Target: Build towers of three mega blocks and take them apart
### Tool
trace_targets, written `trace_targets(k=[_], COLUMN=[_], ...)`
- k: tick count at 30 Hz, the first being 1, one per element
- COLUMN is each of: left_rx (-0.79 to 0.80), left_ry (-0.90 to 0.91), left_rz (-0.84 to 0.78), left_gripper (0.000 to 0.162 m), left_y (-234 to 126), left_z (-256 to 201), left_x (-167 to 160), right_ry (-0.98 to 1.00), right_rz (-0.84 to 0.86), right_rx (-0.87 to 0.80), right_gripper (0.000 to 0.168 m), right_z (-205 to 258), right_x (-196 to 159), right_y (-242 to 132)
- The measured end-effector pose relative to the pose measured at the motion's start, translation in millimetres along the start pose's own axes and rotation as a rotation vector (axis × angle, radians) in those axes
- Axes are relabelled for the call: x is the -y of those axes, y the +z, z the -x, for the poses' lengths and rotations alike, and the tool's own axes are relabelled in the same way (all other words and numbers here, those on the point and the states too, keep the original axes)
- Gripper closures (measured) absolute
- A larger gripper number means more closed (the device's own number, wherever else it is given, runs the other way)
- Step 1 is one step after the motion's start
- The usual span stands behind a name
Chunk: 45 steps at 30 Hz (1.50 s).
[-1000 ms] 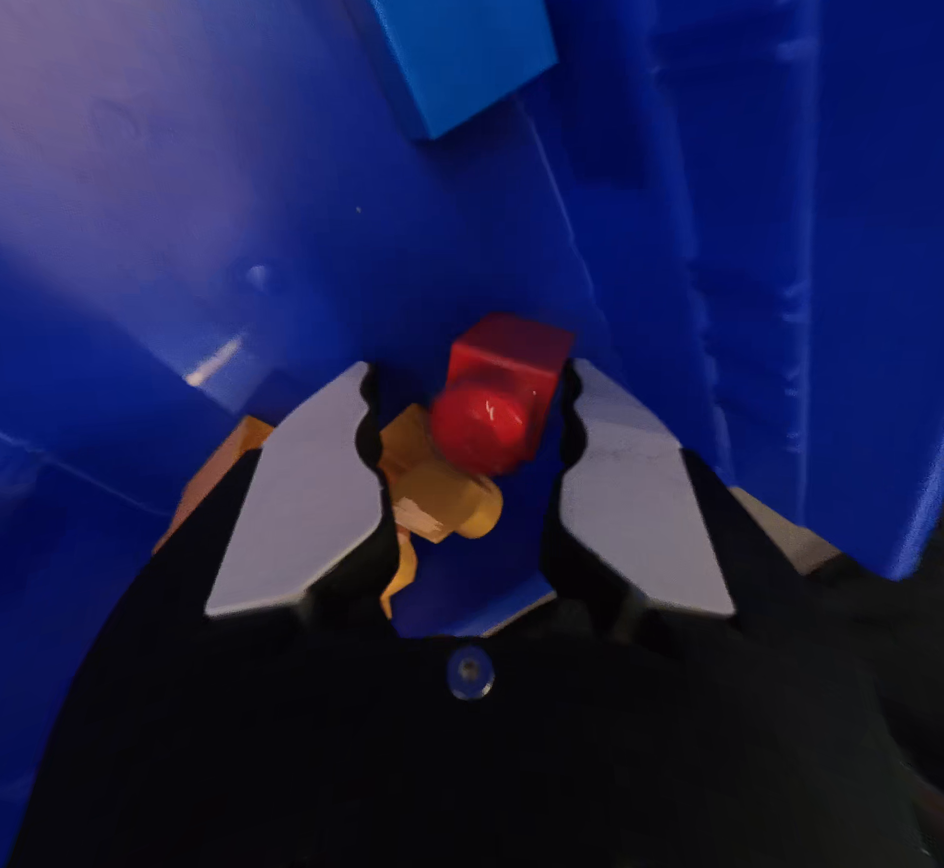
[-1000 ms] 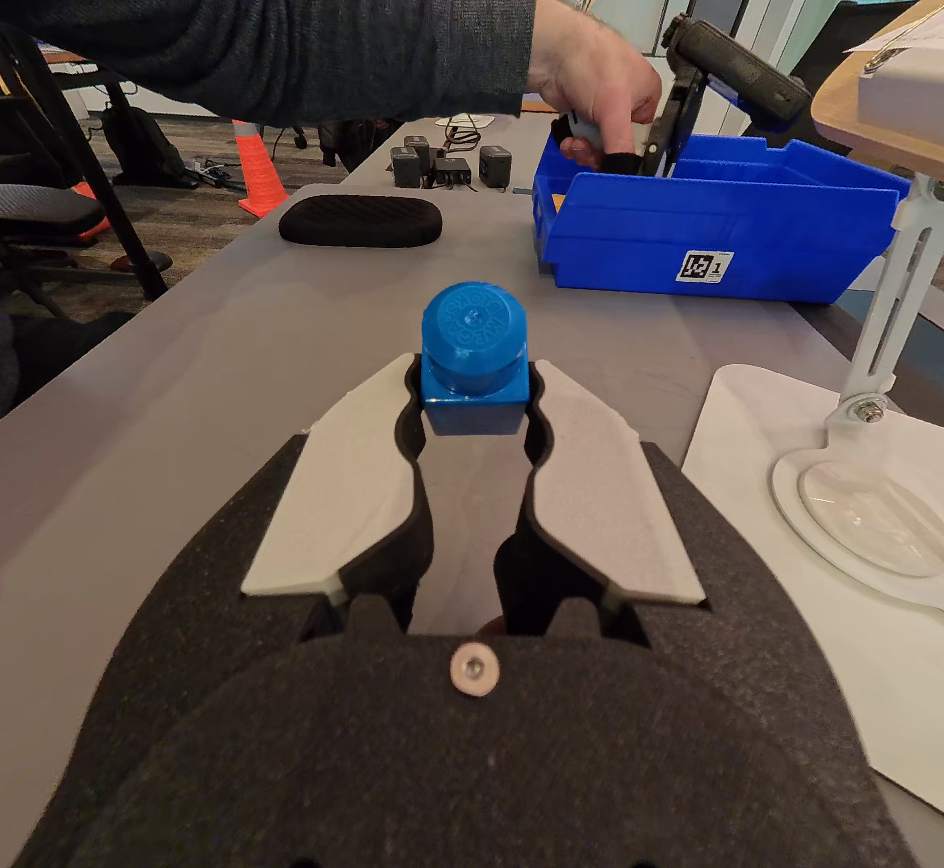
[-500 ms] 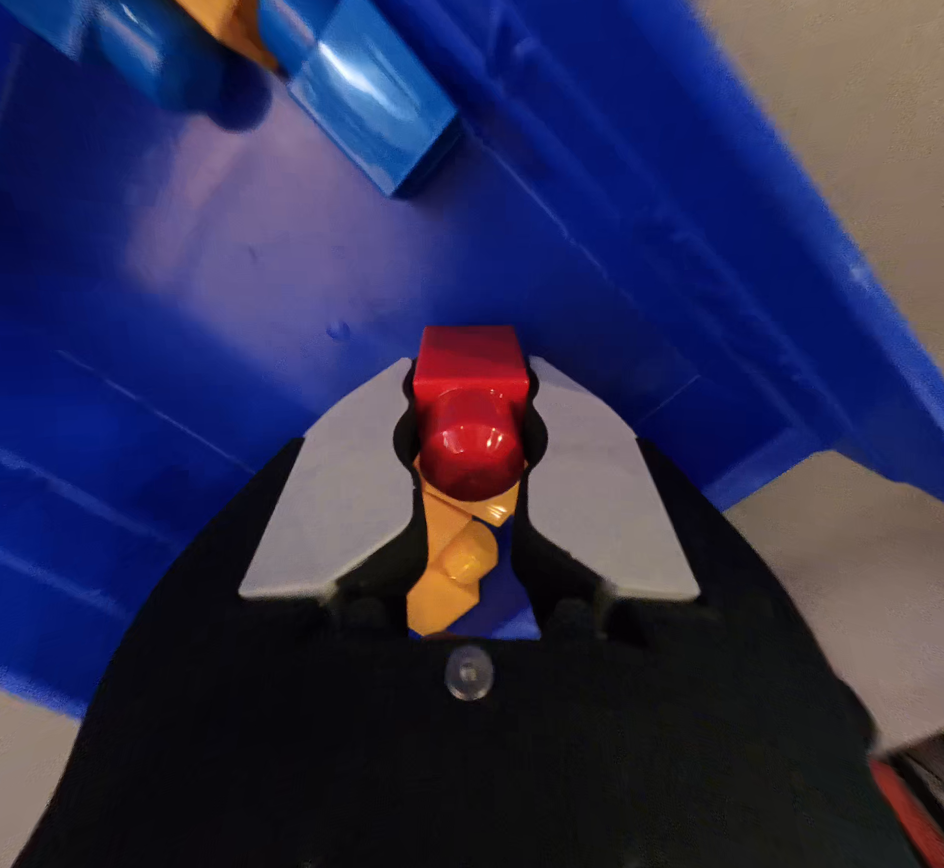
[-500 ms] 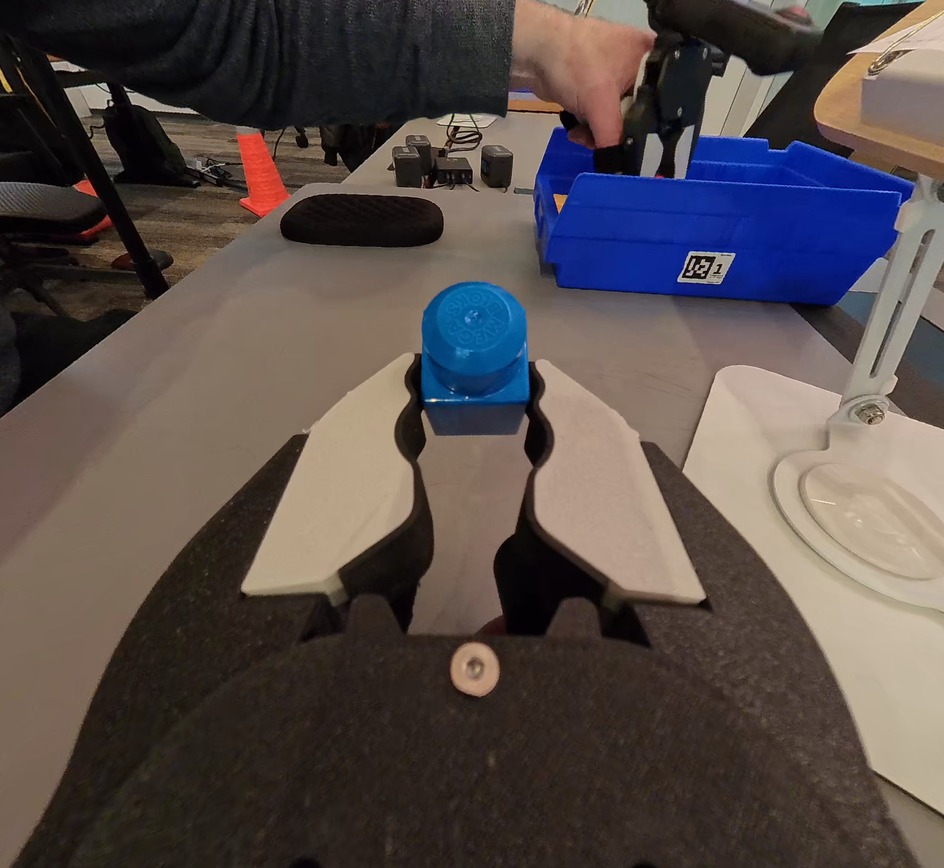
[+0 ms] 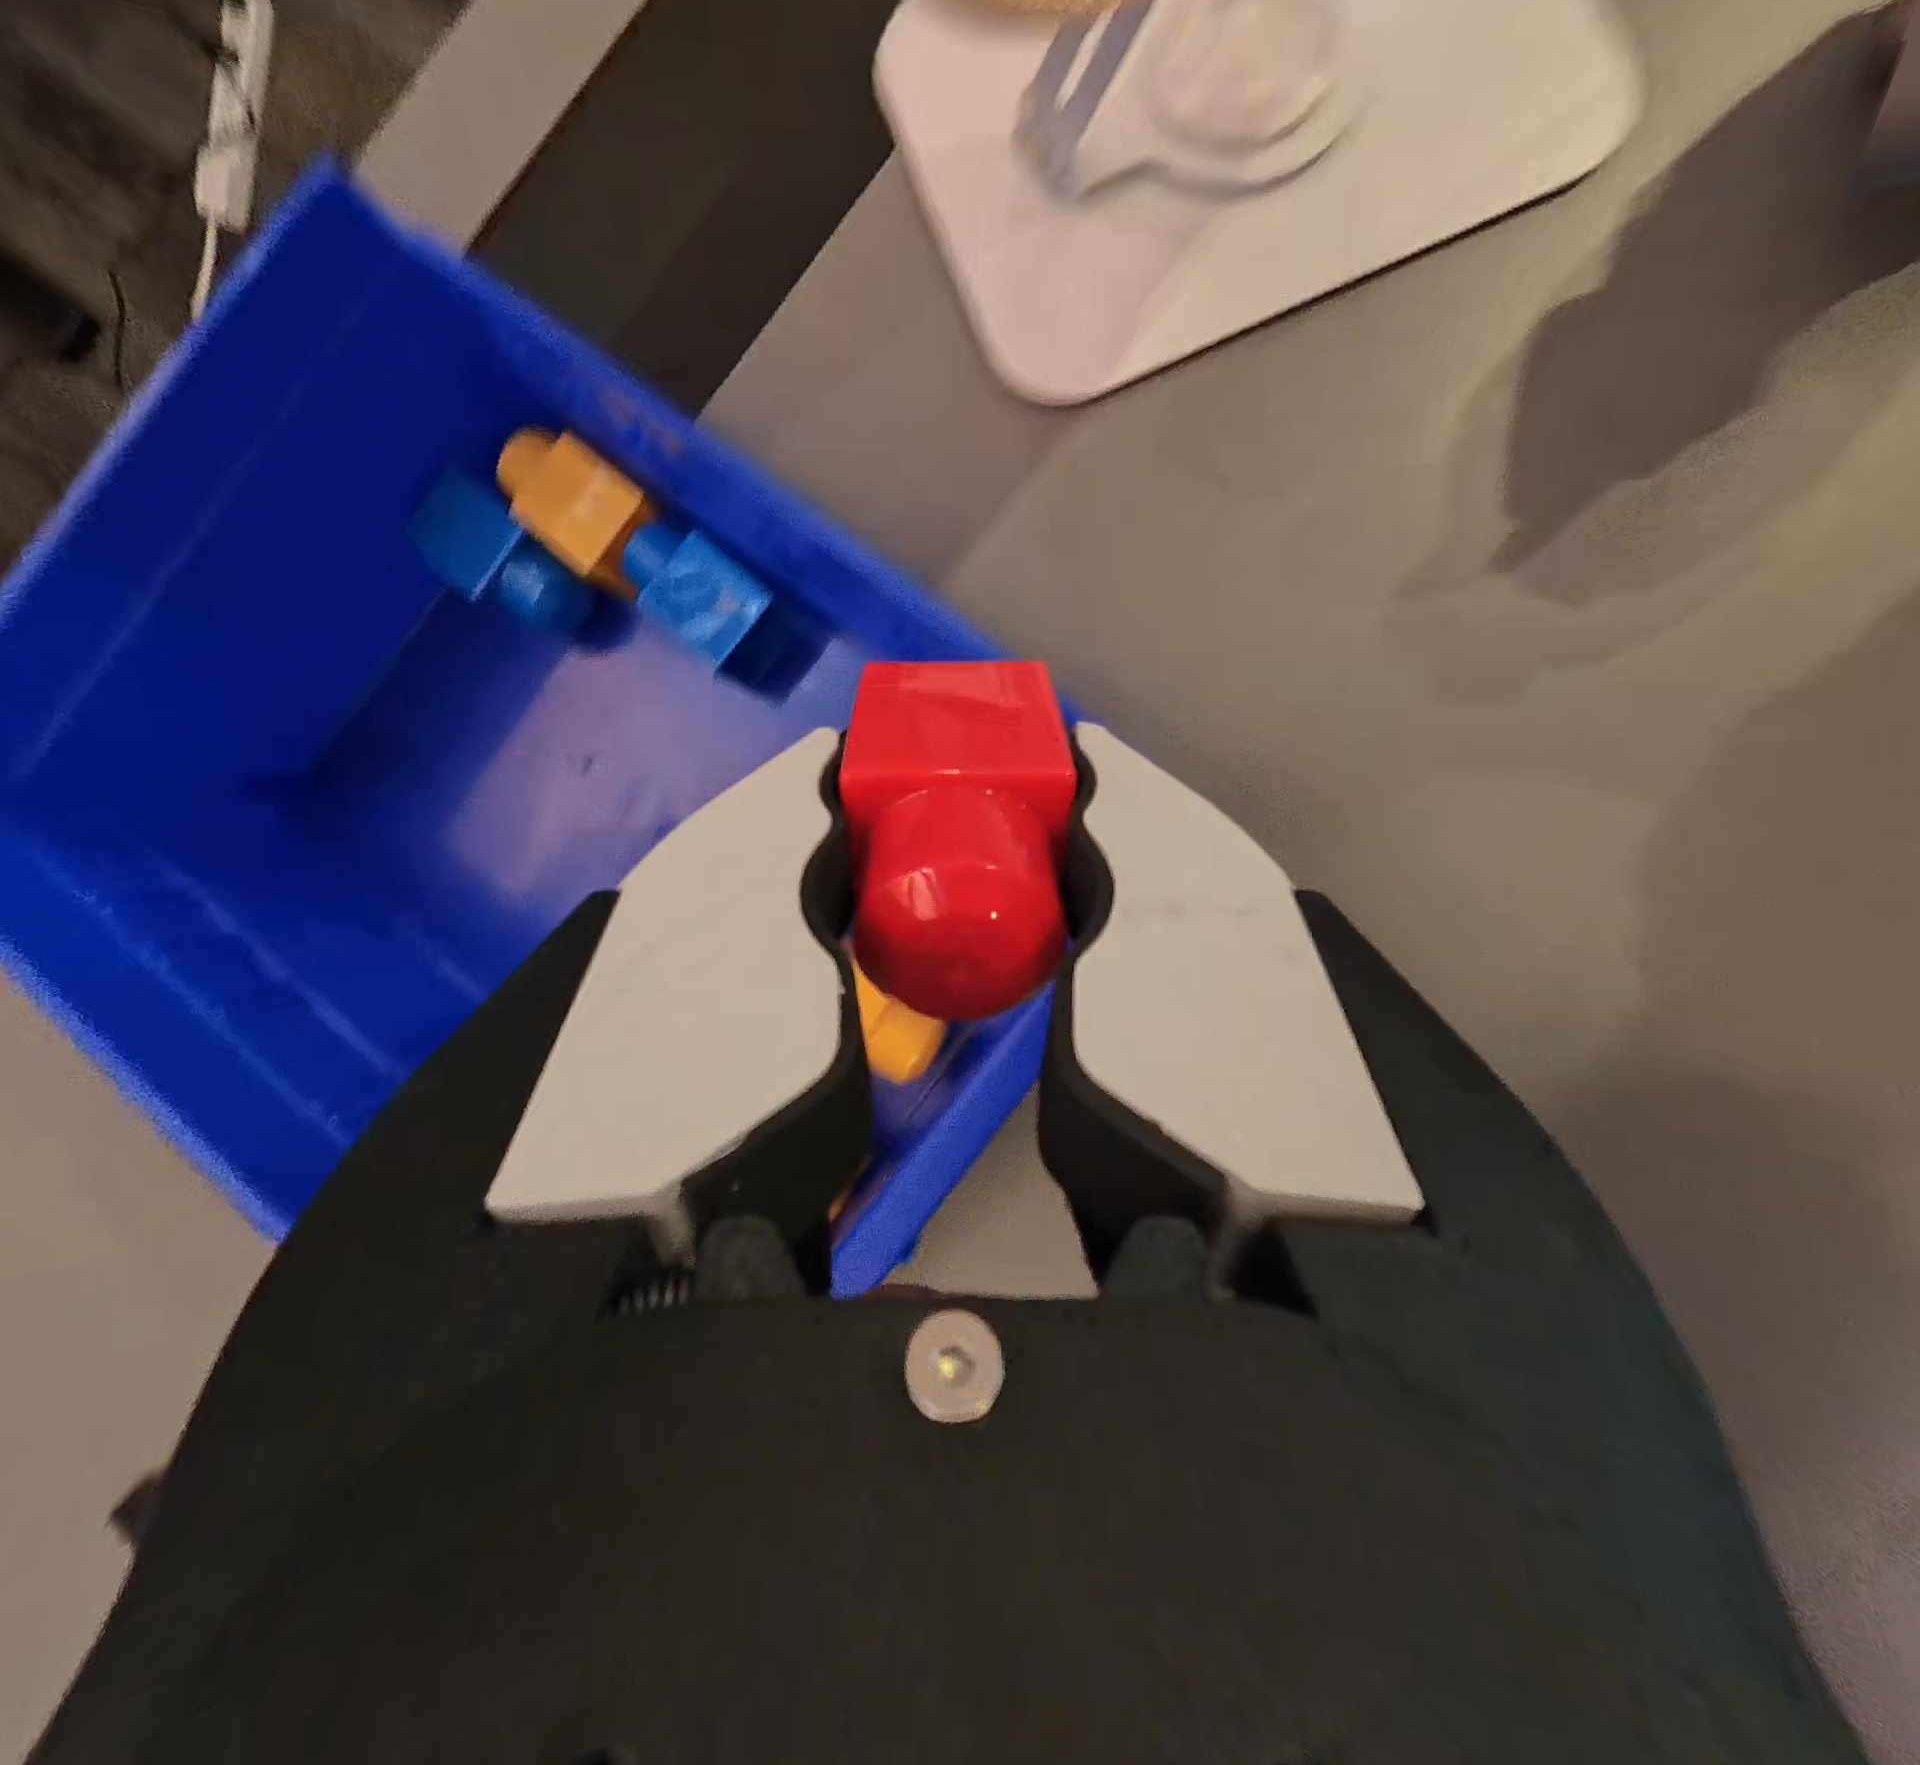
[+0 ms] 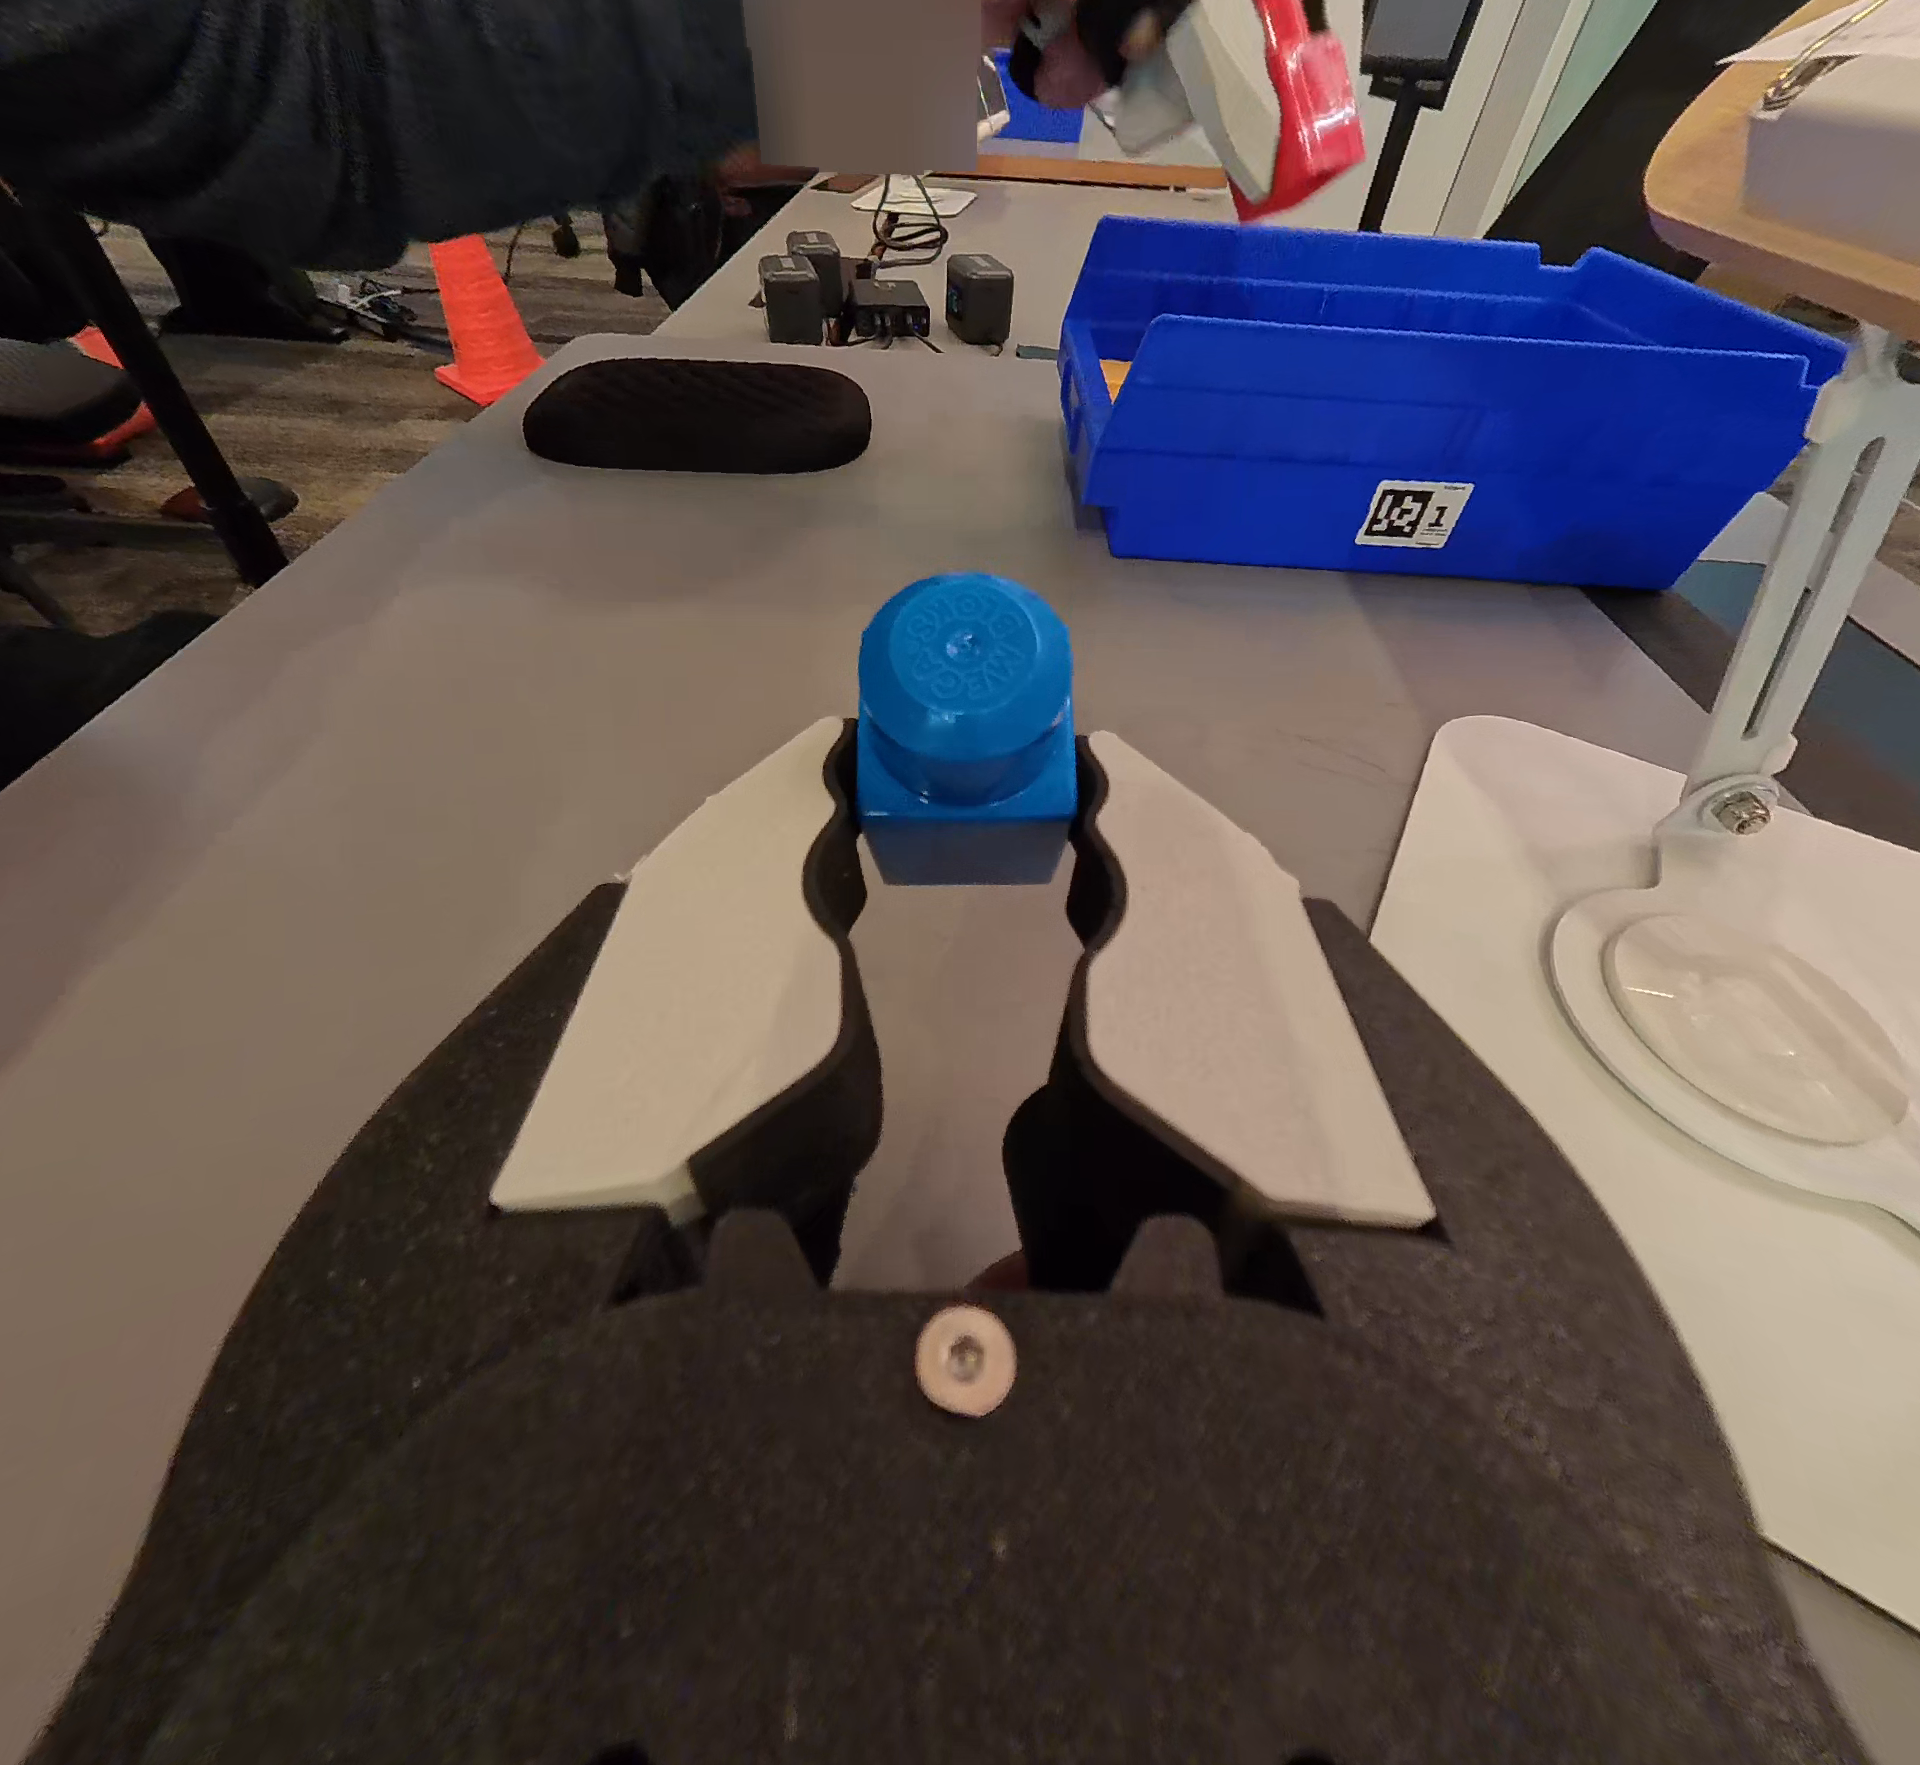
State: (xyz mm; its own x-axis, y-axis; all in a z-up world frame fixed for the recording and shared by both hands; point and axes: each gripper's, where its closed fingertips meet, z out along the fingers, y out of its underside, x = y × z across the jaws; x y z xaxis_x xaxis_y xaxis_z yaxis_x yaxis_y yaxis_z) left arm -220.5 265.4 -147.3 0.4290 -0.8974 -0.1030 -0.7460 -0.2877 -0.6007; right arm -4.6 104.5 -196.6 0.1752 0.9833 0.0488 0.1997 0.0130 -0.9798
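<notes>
The left gripper [image 5: 956, 770] clamps a red mega block [image 5: 954, 816], stud toward its camera, held in the air above the blue bin [image 5: 218, 842]; below and to its left, blue and orange blocks [image 5: 597, 536] lie inside that bin. The right gripper [image 6: 961, 780] pinches a blue mega block [image 6: 963, 739], stud up and tilted forward, over the grey table [image 6: 416, 707]; the bin sits ahead to its right.

- A red block [image 5: 956, 759], square with one round stud, is clamped between the left gripper's [image 5: 956, 770] fingers in the air above the bin [image 5: 208, 676], stud toward the camera.
- A blue block [image 6: 961, 780], stud tilted up toward the camera, is pinched at the right gripper's [image 6: 961, 780] fingertips above the table.
- Two blue blocks [image 5: 707, 598] and an orange block [image 5: 571, 500] lie on their sides, clustered in the blue bin.
</notes>
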Motion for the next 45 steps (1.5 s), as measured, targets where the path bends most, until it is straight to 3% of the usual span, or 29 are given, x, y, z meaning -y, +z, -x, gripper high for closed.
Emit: trace_targets(k=[7,16,25,38,45], left_rx=[-0.203,-0.347,-0.316,-0.307,-0.304], left_ry=[0.158,0.360,0.483,0.536,0.527], left_rz=[-0.026,0.104,0.259,0.472,0.470], left_gripper=[0.127,0.127,0.127,0.126,0.127], left_y=[-6,45,89,102,102], left_z=[-122,-229,-244,-242,-238], left_x=[68,117,105,77,74], right_ry=[0.012,0.038,0.040,0.044,0.054], right_rz=[0.082,0.235,0.261,0.280,0.244], right_rx=[-0.025,-0.026,-0.013,-0.018,-0.020], right_gripper=[0.132,0.132,0.132,0.132,0.132], right_z=[-2,0,3,3,2], right_x=[-10,-30,-33,-36,-31], right_y=[7,17,18,18,15])
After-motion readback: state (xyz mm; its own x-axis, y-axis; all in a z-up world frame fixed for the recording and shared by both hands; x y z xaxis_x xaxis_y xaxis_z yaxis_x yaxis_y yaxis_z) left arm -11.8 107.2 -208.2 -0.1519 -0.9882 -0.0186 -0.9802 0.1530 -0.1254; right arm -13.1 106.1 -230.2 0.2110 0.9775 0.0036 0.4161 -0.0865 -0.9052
